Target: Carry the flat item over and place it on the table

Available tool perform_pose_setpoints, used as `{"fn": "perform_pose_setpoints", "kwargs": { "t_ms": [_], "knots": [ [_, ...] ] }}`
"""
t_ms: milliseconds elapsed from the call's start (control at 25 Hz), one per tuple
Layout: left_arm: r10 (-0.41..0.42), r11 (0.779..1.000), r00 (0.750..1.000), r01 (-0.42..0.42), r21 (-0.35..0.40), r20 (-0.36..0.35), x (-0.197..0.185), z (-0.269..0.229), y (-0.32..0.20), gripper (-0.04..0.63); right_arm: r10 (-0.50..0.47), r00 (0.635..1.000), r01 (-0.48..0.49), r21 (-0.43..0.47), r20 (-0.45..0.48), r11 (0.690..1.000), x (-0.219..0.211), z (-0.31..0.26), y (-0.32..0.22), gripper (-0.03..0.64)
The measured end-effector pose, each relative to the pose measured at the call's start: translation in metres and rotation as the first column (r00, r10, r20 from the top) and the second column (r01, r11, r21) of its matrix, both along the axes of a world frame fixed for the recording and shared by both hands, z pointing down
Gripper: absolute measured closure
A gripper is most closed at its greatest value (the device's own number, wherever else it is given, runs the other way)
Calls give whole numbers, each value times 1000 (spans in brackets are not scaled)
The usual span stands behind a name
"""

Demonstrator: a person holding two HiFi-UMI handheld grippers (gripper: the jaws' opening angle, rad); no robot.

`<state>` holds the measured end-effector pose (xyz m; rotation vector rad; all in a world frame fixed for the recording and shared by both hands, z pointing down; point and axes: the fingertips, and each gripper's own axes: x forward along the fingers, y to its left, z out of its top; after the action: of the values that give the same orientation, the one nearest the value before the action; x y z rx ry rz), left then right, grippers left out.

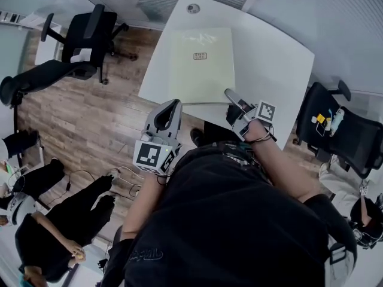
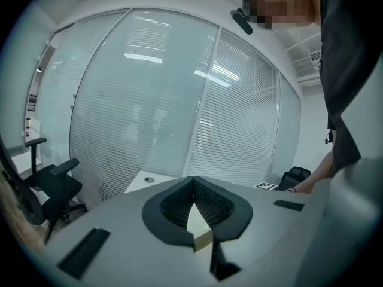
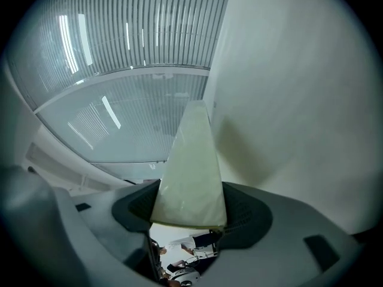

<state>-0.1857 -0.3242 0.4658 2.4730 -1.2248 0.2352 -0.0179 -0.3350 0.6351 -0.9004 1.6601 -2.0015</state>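
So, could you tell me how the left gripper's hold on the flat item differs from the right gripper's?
The left gripper holds the flat item at its near-left corner; the right gripper at its near-right one. In its own view the left jaws nearly meet at the tips round a corner, while the right jaws stand wide with the item's edge filling the gap. Both clamp the same item over the white table.

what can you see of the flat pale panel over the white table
The flat panel is a pale yellow-green rectangle, glossy, with a small label at its centre. It lies level over the white table; contact is unclear. The left gripper and right gripper clamp its near edge.
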Motion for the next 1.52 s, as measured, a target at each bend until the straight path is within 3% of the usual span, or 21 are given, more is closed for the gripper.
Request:
{"fn": "perform_pose_setpoints", "kwargs": {
  "t_ms": [360, 920, 1200, 1520],
  "knots": [
    [34, 999, 999, -34, -34, -2, 16, 10, -7, 580, -18, 1000, 17, -31, -23, 999, 5, 17, -10, 321],
    [18, 998, 1000, -18, -62, 5, 12, 20, -7, 580, -93, 988, 98, 41, -121, 994, 1, 48, -20, 322],
    [21, 999, 1000, -21, -45, 3, 14, 17, -4, 580, -147, 956, 177, 101, -255, 979, -3, 52, -24, 322],
    [11, 999, 1000, -11, -44, 11, 14, 15, 1, 580, -168, 926, 207, 82, -338, 975, 2, 67, -26, 322]
  ]
}}
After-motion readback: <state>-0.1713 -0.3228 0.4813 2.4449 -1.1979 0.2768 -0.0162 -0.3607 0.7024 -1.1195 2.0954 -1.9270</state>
